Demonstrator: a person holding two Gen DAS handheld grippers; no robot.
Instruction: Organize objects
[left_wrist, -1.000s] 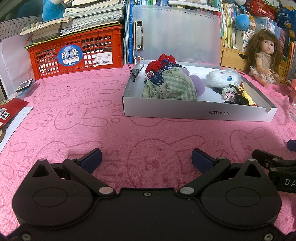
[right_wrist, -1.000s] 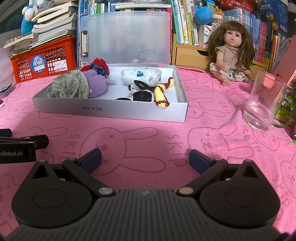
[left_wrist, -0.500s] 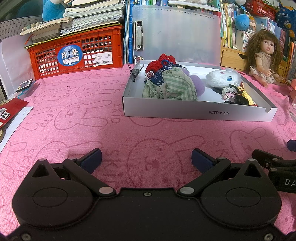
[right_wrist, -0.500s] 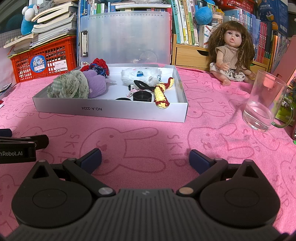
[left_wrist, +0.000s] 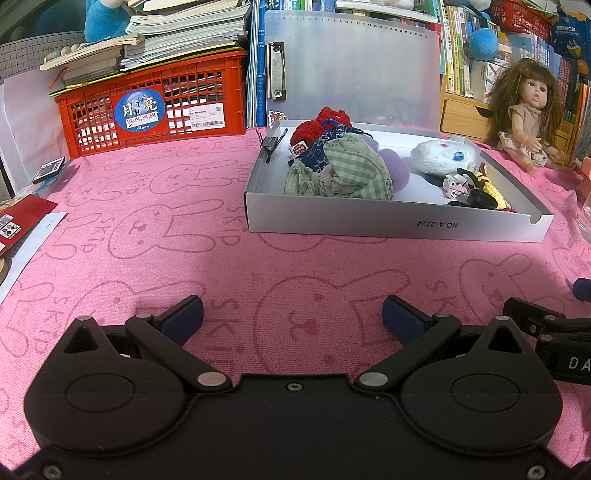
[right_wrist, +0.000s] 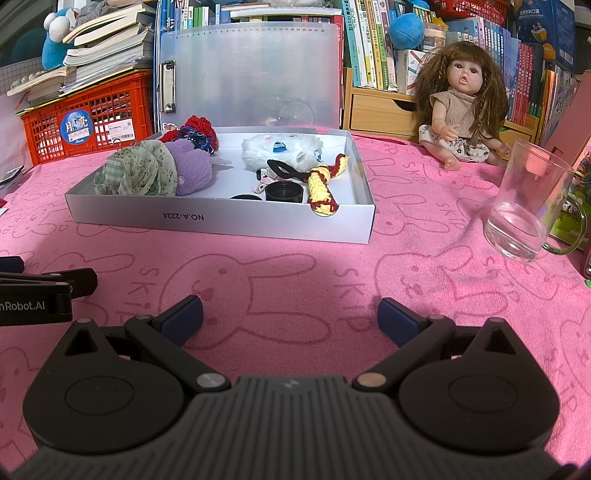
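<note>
Box (right_wrist: 221, 218) mid-cloth (right_wrist: 295, 280); crate (left_wrist: 155, 110) behind-left; doll (right_wrist: 458, 110), glass (right_wrist: 524, 206) right.

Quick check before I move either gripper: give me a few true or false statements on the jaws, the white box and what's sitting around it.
1. The jaws of the left gripper stand apart with nothing between them. True.
2. The right gripper is clamped on the yellow crochet piece. False: its jaws are open and empty; the yellow crochet piece lies in the white box.
3. The glass mug stands inside the box. False: it stands on the pink cloth, to the box's right.
4. The doll sits outside the box. True.
5. The green checked fabric lies in the box. True.
</note>
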